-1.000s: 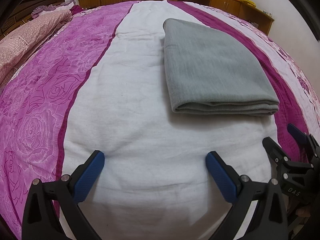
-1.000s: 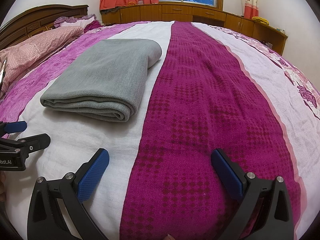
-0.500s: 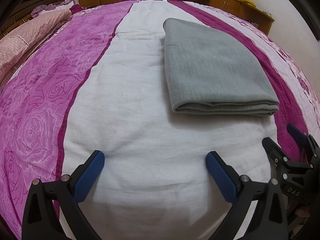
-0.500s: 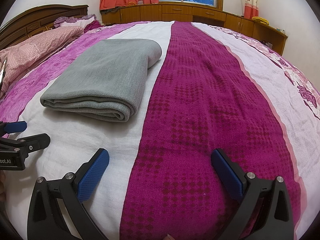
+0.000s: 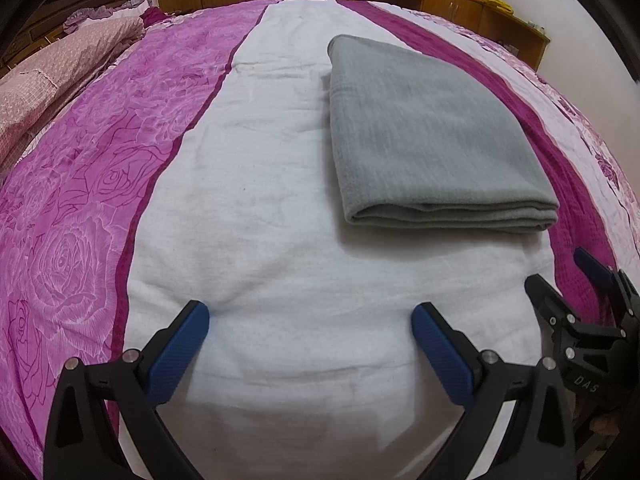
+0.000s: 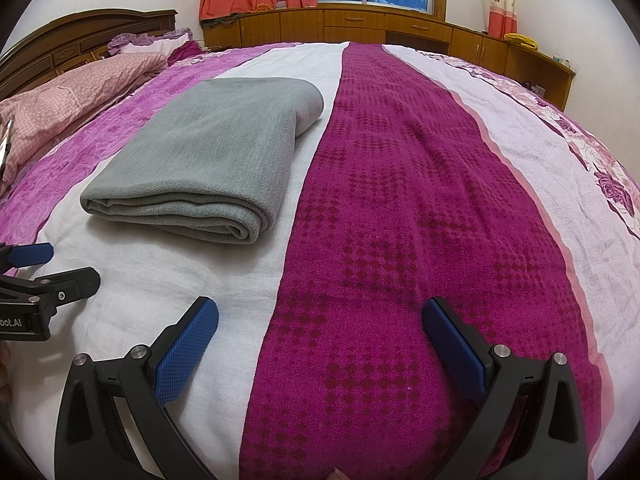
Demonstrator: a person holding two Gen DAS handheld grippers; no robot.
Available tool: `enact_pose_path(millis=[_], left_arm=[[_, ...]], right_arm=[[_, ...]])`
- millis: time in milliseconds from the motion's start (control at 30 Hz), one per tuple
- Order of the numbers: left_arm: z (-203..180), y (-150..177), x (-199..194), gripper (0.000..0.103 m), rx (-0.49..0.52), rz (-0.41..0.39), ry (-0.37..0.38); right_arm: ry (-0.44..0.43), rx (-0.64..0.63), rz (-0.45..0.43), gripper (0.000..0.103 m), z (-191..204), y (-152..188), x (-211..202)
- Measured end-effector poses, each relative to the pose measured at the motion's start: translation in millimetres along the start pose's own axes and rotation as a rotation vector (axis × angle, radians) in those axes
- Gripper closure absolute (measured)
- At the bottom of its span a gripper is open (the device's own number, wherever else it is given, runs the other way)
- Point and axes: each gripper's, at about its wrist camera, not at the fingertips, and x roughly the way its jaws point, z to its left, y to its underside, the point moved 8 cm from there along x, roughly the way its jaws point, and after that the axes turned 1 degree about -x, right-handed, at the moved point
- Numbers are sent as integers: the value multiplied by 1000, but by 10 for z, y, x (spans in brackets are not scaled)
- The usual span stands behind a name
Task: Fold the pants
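Observation:
The grey pants [image 5: 424, 136] lie folded into a neat flat rectangle on the bed's white stripe; they also show in the right wrist view [image 6: 208, 152]. My left gripper [image 5: 310, 320] is open and empty, low over the white stripe, short of the pants' near folded edge. My right gripper [image 6: 320, 320] is open and empty over the magenta stripe, to the right of the pants. Each gripper shows at the edge of the other's view: the right one [image 5: 580, 280] and the left one [image 6: 40, 264].
The bed cover [image 6: 400, 200] has pink rose, white and magenta stripes. Pink pillows [image 6: 72, 96] and a wooden headboard [image 6: 80, 36] are at the far left. Wooden cabinets [image 6: 360, 28] and a curtained window stand beyond the bed.

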Motion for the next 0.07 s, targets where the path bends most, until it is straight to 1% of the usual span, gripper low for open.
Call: enact_pose_path(millis=[67], left_arm=[[5,0,2,0,0,2,-1]], right_arm=[[0,0,0,4,0,1,-2]])
